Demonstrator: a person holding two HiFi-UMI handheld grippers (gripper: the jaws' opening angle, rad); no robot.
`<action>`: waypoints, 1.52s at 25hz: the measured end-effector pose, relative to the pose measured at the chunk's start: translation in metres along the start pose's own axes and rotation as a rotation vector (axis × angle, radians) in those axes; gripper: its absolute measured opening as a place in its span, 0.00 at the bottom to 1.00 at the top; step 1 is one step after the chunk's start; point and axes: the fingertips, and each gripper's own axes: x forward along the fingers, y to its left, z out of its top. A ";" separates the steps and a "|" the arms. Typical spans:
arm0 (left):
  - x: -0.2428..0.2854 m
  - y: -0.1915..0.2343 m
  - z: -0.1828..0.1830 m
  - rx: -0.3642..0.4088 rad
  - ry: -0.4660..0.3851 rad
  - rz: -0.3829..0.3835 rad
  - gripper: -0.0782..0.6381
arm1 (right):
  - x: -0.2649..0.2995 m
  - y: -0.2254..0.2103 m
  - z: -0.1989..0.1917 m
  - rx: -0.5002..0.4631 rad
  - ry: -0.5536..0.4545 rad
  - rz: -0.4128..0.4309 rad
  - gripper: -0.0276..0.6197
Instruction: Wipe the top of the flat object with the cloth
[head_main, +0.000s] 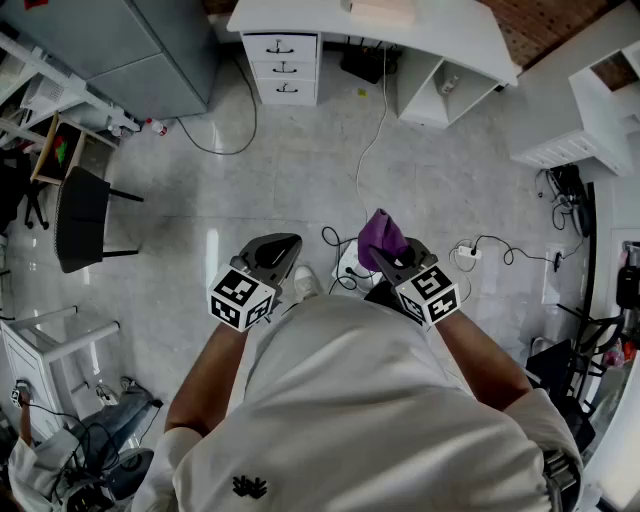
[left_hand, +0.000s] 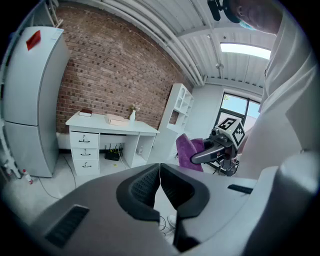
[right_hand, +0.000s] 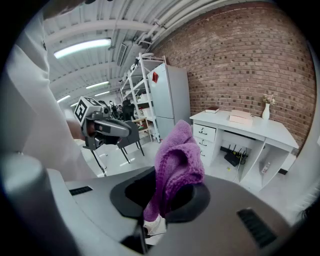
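While the left claw (left_hand: 160, 175) is closed empty, the right claw (right_hand: 161, 199) pinches a partly hidden cloth (right_hand: 177, 155).

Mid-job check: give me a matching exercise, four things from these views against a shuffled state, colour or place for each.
1 left gripper
2 right gripper
3 cloth
4 desk

A purple
B by the brick wall
C shut, nothing between its jaws
D shut on the cloth

Pairs: 1-C, 2-D, 3-A, 4-B.
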 end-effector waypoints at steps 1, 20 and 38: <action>-0.008 0.006 -0.004 -0.005 0.002 -0.006 0.14 | 0.006 0.008 0.003 0.001 0.002 -0.002 0.16; 0.025 0.080 0.044 0.039 0.000 -0.001 0.14 | 0.064 -0.045 0.059 0.010 -0.009 0.025 0.16; 0.275 0.235 0.247 0.089 0.052 0.048 0.15 | 0.146 -0.375 0.176 0.091 -0.060 0.076 0.16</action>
